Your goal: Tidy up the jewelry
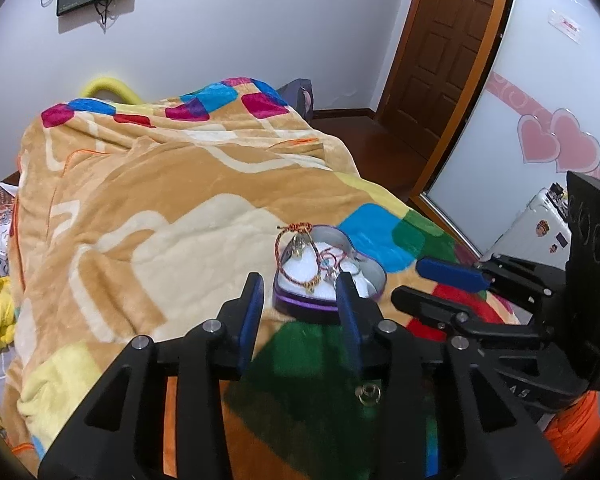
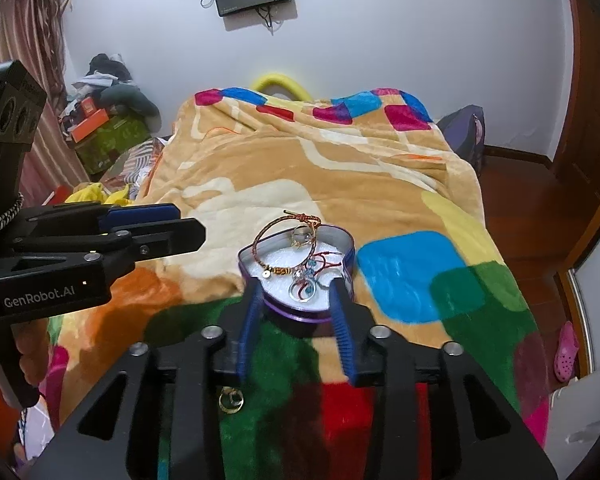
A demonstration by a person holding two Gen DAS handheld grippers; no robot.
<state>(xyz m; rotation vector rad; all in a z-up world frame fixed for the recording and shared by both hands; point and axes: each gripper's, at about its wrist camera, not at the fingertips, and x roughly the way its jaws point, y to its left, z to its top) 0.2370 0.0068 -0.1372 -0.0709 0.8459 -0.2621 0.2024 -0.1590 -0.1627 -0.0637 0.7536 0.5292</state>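
A purple heart-shaped tin [image 1: 374, 276] [image 2: 350, 258] with a white lining sits on the bed. A braided red-and-gold bracelet [image 1: 281, 258] [image 2: 274, 226] leans over its rim. Hoop earrings with blue beads [image 2: 305, 286] and a ring [image 2: 302, 233] lie inside. A gold ring [image 1: 368, 394] [image 2: 231, 400] lies on the green patch of blanket, near me. My left gripper [image 1: 300, 292] is open and empty just before the tin. My right gripper [image 2: 296, 296] is open and empty, its tips at the tin's near side. Each gripper shows in the other's view [image 1: 440, 284] [image 2: 172, 224].
A plush patchwork blanket [image 1: 160, 208] [image 2: 340, 168] covers the bed. A wooden door [image 1: 448, 40] and wardrobe with pink hearts [image 1: 556, 140] stand to the right. Clutter and boxes [image 2: 100, 120] sit at the bed's left. A pink shoe [image 2: 566, 350] lies on the floor.
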